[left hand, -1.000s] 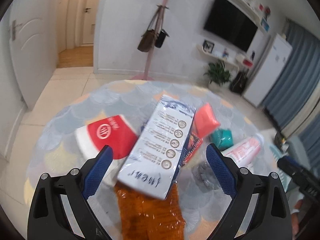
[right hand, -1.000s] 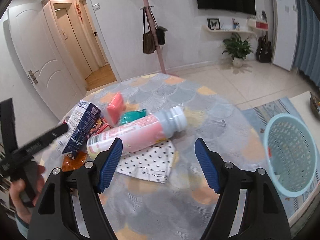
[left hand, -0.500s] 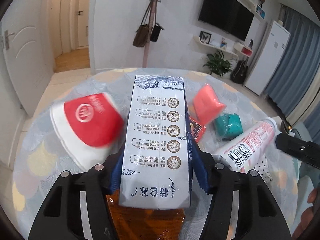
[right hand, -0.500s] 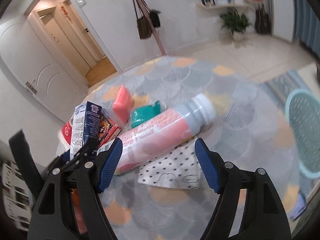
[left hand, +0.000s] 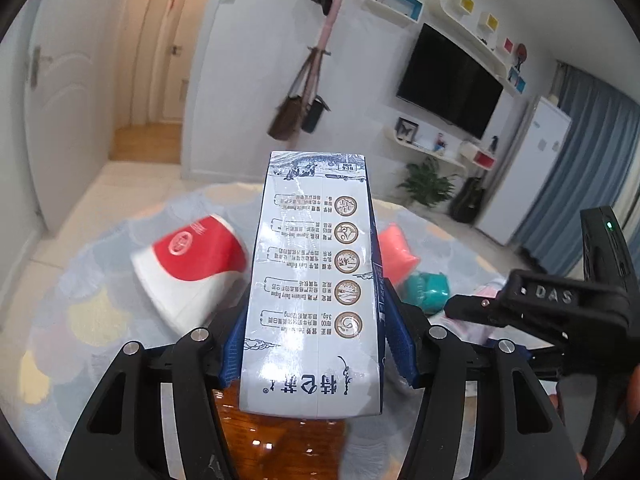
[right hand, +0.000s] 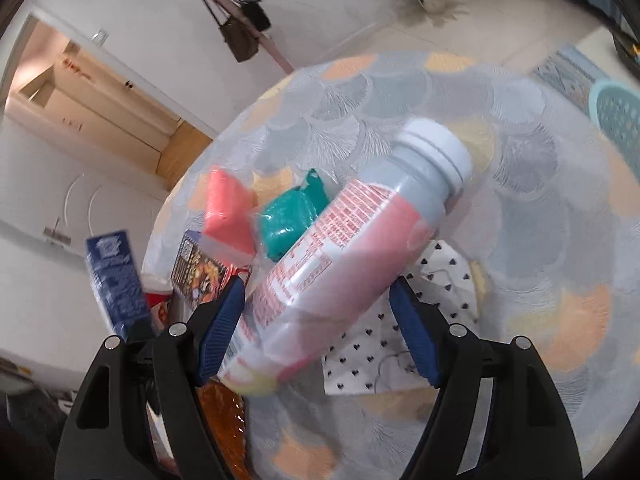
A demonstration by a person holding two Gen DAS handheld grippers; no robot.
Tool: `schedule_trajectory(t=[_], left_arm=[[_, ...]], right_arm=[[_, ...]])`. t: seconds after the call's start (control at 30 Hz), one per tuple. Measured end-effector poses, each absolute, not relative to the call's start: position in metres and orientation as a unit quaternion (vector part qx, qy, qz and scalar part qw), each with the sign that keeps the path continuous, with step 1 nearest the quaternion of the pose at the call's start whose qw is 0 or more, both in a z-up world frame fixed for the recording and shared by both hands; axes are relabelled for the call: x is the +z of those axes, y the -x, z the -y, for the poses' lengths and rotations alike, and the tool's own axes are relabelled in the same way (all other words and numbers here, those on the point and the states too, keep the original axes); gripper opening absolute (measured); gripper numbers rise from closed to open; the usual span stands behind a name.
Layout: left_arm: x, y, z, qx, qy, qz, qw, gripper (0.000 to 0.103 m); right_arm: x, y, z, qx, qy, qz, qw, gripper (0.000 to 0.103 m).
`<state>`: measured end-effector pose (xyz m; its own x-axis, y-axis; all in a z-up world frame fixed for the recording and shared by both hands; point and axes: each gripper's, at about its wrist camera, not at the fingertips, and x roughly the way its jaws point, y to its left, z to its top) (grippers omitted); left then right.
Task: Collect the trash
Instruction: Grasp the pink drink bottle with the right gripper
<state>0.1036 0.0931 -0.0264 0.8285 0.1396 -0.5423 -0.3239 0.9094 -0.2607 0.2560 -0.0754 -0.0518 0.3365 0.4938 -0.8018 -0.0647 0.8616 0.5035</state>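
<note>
Right there, the left gripper (left hand: pixel 314 340) had its blue pads clamped on the flanks of the milk carton (left hand: pixel 316 280), the carton's length running straight out along the fingers, above the table (left hand: pixel 92 312). The right gripper (right hand: pixel 318 332) stood wide, gripping nothing, with the pink bottle (right hand: pixel 344 260) lying between its fingers, long axis slanting up and right, cap away. The bottle looked like the right hand's job; the basket (right hand: pixel 618 114) waited far right.
</note>
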Motion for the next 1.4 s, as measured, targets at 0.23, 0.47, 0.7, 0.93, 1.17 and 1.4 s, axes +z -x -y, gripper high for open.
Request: schedule_trajectory(t=[0.23,0.47,0.7,0.93,1.17,1.4], left_arm=[[-0.019,-0.095,-0.095,0.159,0.158,-0.253,0.941,0.057],[-0.012,-0.095,-0.093,0.150,0.143,-0.246,0.947,0.057],[0.003,-0.083,-0.084,0.139,0.128,-0.243,0.951,0.057],[0.008,-0.064,-0.053,0.103,0.122,-0.256,0.953,0.057],[0.013,-0.059,-0.028,0.086,0.111,-0.261,0.955,0.057],[0.018,-0.059,-0.010,0.080,0.100,-0.265,0.956,0.057]], right_arm=[[-0.053,-0.257,0.066,0.182,-0.178,-0.540,0.802,0.067],[-0.039,-0.235,0.069,0.230,-0.118,-0.520,0.814,0.050],[-0.022,-0.205,0.094,0.278,-0.045,-0.487,0.827,0.048],[-0.012,-0.178,0.123,0.296,0.046,-0.458,0.837,0.045],[-0.028,-0.158,0.142,0.314,0.099,-0.470,0.819,0.045],[-0.037,-0.163,0.133,0.330,0.074,-0.493,0.802,0.048]])
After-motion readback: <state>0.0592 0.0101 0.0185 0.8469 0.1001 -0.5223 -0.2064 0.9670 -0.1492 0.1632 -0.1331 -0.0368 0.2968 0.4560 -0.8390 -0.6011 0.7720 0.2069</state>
